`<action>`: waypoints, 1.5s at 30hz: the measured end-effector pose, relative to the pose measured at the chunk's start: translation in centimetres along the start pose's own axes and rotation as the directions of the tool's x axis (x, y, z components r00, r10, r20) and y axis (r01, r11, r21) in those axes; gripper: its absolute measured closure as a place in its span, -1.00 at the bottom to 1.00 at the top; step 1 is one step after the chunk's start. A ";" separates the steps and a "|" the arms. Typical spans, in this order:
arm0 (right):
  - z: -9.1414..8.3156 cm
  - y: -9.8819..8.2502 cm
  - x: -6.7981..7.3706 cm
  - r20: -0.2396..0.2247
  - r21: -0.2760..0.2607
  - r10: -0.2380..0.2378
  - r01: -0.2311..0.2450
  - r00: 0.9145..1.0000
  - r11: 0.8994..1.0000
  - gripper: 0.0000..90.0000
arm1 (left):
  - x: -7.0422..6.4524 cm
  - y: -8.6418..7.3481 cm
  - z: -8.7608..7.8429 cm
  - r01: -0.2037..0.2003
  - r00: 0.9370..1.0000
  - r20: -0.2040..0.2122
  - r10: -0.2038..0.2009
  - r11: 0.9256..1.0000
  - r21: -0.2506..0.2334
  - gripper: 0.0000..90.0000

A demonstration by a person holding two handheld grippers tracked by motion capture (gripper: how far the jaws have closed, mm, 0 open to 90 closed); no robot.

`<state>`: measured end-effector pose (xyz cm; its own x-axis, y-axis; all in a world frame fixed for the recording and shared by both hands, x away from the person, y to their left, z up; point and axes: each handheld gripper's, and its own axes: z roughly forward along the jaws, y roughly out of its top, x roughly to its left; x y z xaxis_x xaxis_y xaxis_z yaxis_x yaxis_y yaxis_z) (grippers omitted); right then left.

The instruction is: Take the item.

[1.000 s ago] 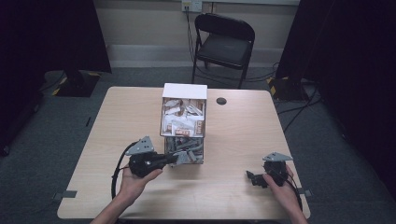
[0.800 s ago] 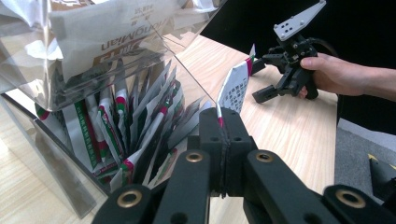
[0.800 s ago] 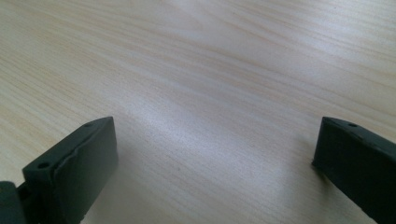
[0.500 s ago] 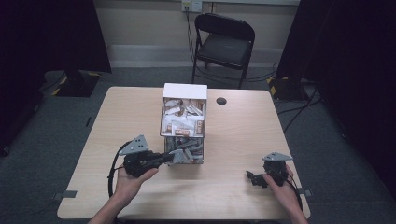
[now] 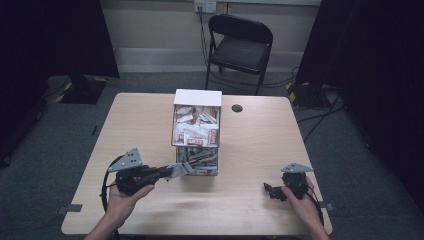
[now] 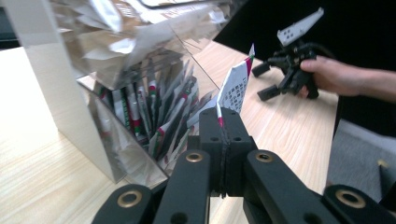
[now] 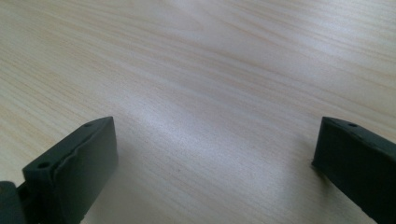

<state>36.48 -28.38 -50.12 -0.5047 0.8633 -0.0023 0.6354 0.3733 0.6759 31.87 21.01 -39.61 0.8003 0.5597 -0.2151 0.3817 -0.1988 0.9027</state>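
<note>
At a pale wood-grain surface (image 5: pixel 140 125), a person works two hand-held black grippers beside a clear acrylic dispenser box (image 5: pixel 196 131) with a white top, its upper compartment heaped with paper sachets and its lower open compartment packed with slim sachets standing on edge. The left gripper (image 5: pixel 172 171), held level in the left hand (image 5: pixel 122 197), points at the front of the lower compartment. Its jaws are clenched on a slim white sachet with red and green print (image 6: pixel 236 88), which stands up from the pinched tips, just outside the box's open front and close to the packed row. In the left gripper view the jaws meet tightly, the sachet's lower edge caught between them. Well apart, near the surface's right front edge, the right gripper (image 5: pixel 272 190) sits low over the wood in the right hand (image 5: pixel 302 202). Its jaws are released, standing wide with bare wood between them (image 7: pixel 215 154). Behind the surface stands a black folding chair (image 5: pixel 240 47).
</note>
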 end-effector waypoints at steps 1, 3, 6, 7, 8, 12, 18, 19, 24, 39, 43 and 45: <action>0.0 0.0 0.0 0.000 -0.001 -0.001 0.001 1.000 1.000 -1.00 | 0.3 -0.1 -0.3 0.007 1.000 -0.009 -0.007 1.000 0.000 0.99; 0.0 0.0 0.0 -0.001 0.000 0.000 0.000 1.000 1.000 -1.00 | 0.4 0.0 -0.6 0.010 1.000 -0.021 -0.010 1.000 0.000 0.99; 0.0 0.0 0.0 0.000 0.000 0.000 0.000 1.000 1.000 -1.00 | 0.7 0.0 -1.1 0.022 0.999 -0.032 -0.023 1.000 -0.005 0.99; 0.0 0.0 0.0 0.000 0.000 0.000 0.000 1.000 1.000 -1.00 | 0.7 0.0 -1.1 0.022 0.999 -0.032 -0.023 1.000 -0.005 0.99; 0.0 0.0 0.0 0.000 0.000 0.000 0.000 1.000 1.000 -1.00 | 0.8 0.1 -1.3 0.019 0.999 -0.043 -0.019 1.000 0.000 0.99; 0.0 0.0 0.0 0.000 0.000 0.000 0.000 1.000 1.000 -1.00 | 1.3 0.1 -1.9 0.026 0.998 -0.063 -0.026 1.000 -0.012 0.99; 0.0 0.0 0.0 0.000 -0.001 -0.001 0.001 1.000 1.000 -1.00 | 2.5 -0.3 -2.7 0.039 0.994 -0.105 -0.039 0.999 -0.004 0.99; 0.0 0.0 0.0 0.000 -0.001 -0.001 0.001 1.000 1.000 -1.00 | 2.6 -0.3 -2.7 0.043 0.993 -0.108 -0.043 0.999 -0.002 0.99; 0.0 0.0 0.0 0.000 -0.001 -0.001 0.001 1.000 1.000 -1.00 | 3.5 -0.5 -3.2 0.049 0.989 -0.141 -0.048 0.999 0.001 0.99; 0.0 0.0 0.0 0.000 -0.001 -0.001 0.001 1.000 1.000 -1.00 | 6.1 -1.9 -2.8 0.099 0.972 -0.219 -0.090 0.995 0.029 0.99; 0.0 0.0 0.0 0.000 -0.001 -0.001 0.001 1.000 1.000 -1.00 | 6.3 -2.2 -2.2 0.114 0.970 -0.221 -0.103 0.993 0.039 0.99; 0.0 0.0 0.0 0.000 -0.001 -0.001 0.001 1.000 1.000 -1.00 | 6.3 -2.3 -1.9 0.109 0.970 -0.226 -0.093 0.992 0.062 0.99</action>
<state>36.49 -28.38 -50.13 -0.5055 0.8628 -0.0031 0.6344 0.3741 0.6765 35.14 26.56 -42.33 0.6363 0.7429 -0.2081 0.4947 -0.1859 0.8490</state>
